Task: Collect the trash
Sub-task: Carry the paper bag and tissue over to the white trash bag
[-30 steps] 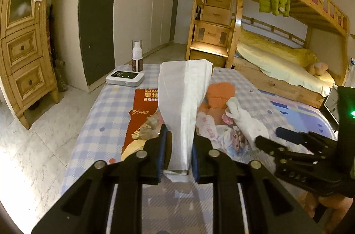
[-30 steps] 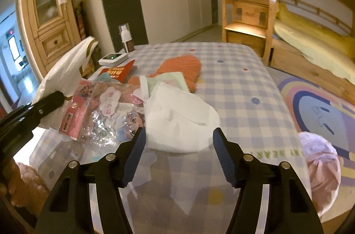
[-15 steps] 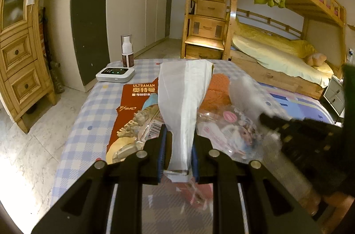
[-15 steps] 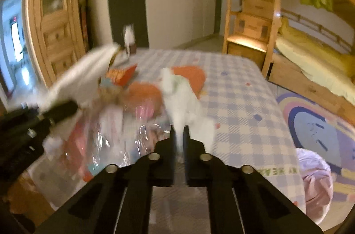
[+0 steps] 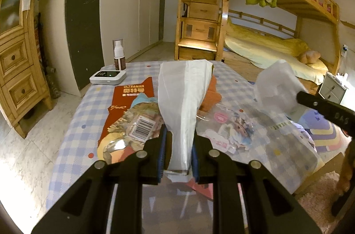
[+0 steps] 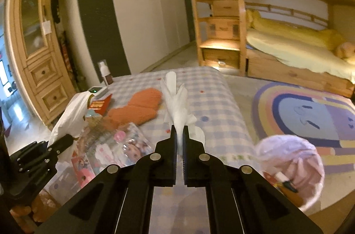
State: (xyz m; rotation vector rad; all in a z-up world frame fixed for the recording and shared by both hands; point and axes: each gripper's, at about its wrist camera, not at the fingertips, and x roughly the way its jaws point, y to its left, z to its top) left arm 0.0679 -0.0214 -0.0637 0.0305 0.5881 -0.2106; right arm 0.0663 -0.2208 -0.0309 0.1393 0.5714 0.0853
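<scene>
Risk, tissue: the right gripper [image 6: 179, 134] pinches only the near edge of the white tissue [image 6: 175, 98]; the soft sheet could tear or slip free on the way to the bag
Risk, bag: the white trash bag [image 5: 184, 105] is gripped flat and narrow, mouth not visibly open; the tissue could miss it and fall on the checked table [image 5: 88, 123]
Risk, clutter: the clear toy packet [image 6: 119, 145] and snack wrapper [image 5: 137, 125] lie just beside the bag; a low pass could drag them off the near edge
Left gripper [image 5: 177, 152]: jaws pressed on the bag's lower end, pointing down and forward, bag standing up between the pads
Right gripper: jaws pressed together on the tissue, which fans upward beyond the tips; raised above the table, right of the bag
Tissue location: in the air, above the table's right side, clear of the orange cloth [image 6: 137, 107]
Remaining trash: wrappers on the table, left of centre
</scene>
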